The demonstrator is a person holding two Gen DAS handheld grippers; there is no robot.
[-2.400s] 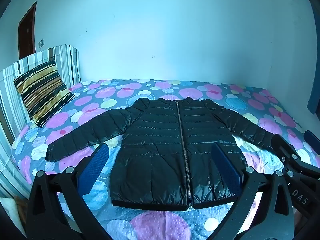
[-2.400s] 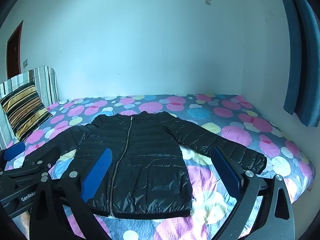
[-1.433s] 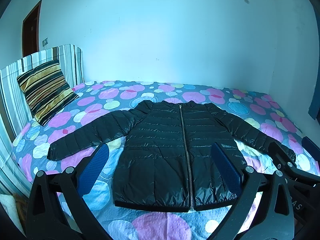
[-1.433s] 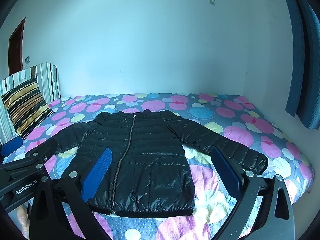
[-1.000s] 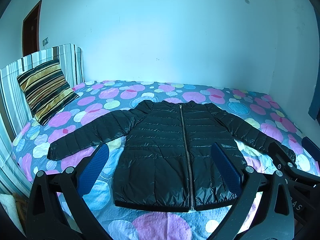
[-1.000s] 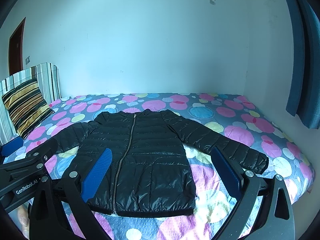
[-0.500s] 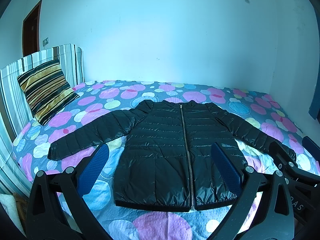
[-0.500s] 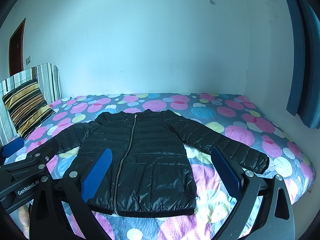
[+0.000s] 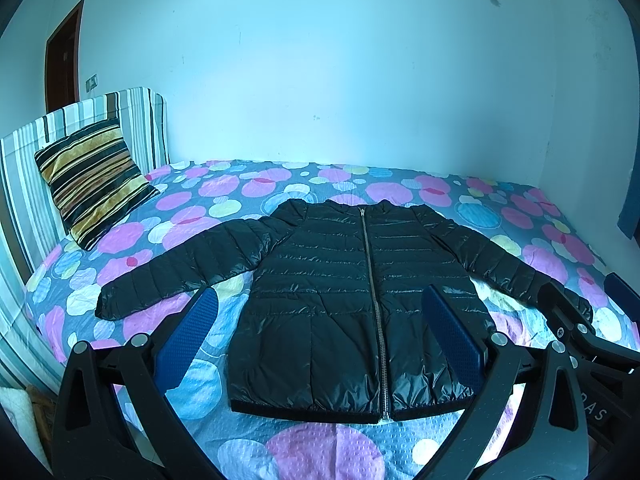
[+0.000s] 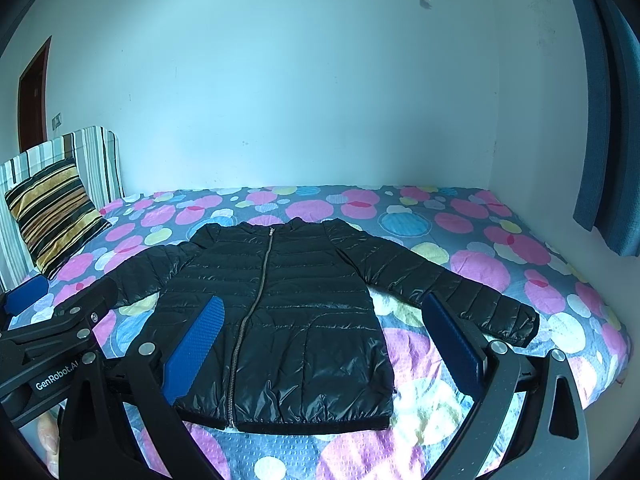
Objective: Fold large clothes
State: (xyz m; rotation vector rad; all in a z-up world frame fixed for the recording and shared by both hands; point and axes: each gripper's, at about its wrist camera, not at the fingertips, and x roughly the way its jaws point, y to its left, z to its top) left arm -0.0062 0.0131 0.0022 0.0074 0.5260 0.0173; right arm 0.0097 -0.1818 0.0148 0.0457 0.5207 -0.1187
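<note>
A shiny black puffer jacket [image 9: 352,300] lies flat and zipped on the bed, front up, both sleeves spread out; it also shows in the right wrist view [image 10: 280,312]. My left gripper [image 9: 320,328] is open and empty, held above the bed's near edge in front of the hem. My right gripper [image 10: 320,332] is open and empty too, held to the right of the left one, facing the hem and the right sleeve [image 10: 452,292]. The left sleeve's cuff [image 9: 112,304] lies near the bed's left edge.
The bed has a spotted pink and blue cover [image 9: 400,188]. A striped cushion [image 9: 92,176] leans on the striped headboard [image 9: 24,184] at left. A white wall [image 9: 320,80] runs behind the bed. A blue curtain [image 10: 612,120] hangs at right.
Both views have drifted slightly, so the jacket sits a little lower and nearer the middle. The jacket has not moved. Both grippers stay open.
</note>
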